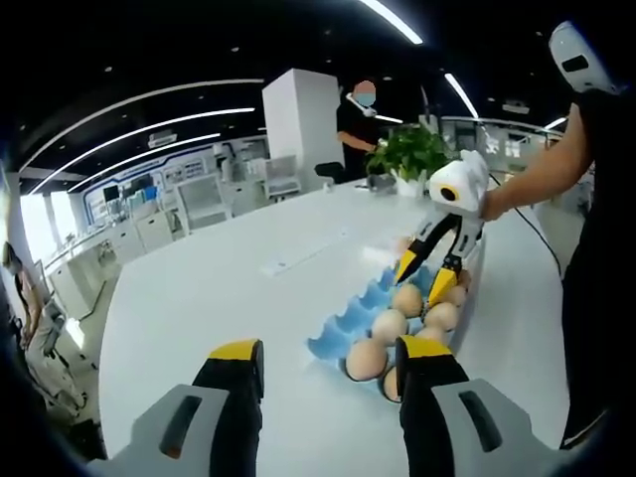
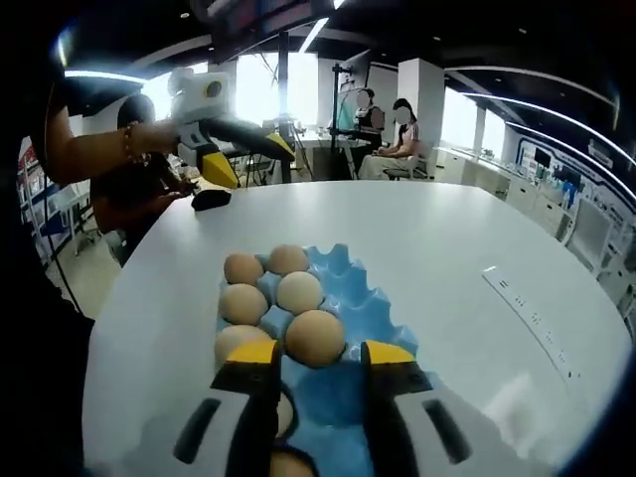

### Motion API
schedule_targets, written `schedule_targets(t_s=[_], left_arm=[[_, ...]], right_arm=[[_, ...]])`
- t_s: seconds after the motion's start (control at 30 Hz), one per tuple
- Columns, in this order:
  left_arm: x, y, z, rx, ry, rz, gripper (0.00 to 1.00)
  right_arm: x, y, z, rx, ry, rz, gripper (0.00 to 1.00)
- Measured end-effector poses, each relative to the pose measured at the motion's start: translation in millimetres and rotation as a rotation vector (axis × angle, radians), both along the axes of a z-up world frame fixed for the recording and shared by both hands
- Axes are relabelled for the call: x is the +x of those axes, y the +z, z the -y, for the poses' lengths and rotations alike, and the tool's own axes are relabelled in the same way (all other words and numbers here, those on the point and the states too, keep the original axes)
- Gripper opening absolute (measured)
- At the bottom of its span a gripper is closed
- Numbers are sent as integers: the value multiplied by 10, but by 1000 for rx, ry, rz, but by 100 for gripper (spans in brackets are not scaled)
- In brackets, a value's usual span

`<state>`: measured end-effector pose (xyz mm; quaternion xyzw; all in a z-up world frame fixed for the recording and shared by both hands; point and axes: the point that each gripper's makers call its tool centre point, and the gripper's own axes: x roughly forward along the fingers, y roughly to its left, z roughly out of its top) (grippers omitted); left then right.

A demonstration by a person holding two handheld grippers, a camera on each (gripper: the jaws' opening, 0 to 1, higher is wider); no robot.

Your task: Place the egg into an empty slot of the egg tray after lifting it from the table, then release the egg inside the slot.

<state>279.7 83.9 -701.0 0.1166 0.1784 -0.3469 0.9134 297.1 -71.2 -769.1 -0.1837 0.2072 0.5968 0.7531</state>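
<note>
A blue egg tray (image 1: pixel 348 320) lies on the white table (image 1: pixel 229 288), holding several tan eggs (image 1: pixel 389 326). My left gripper (image 1: pixel 328 354) stands open just short of the tray's near end, with nothing between its jaws. My right gripper (image 1: pixel 425 277), held by a hand, hovers open over the tray's far end, yellow tips pointing down at the eggs. In the right gripper view the right gripper (image 2: pixel 318 358) is open low over the tray (image 2: pixel 370 310). One egg (image 2: pixel 315 336) sits in a slot just past its tips. The left gripper (image 2: pixel 241 152) shows beyond the tray.
A potted plant (image 1: pixel 412 154) and a white pillar (image 1: pixel 303 124) stand past the table's far end. A flush socket strip (image 2: pixel 527 308) lies in the tabletop, and a black object (image 2: pixel 211 199) sits near its edge. People stand behind (image 2: pixel 383 129). The holder's body (image 1: pixel 596 278) is at the right.
</note>
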Motion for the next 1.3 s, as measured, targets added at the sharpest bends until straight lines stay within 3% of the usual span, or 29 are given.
schedule_targets(t_s=[1.03,1.3], left_arm=[[5,19,35,2,-6,2,53],[16,36,22,1,-2,8,53]], right_arm=[[92,112,738,33,-168,6,31],[111,106,1073,15,-229,9,31]])
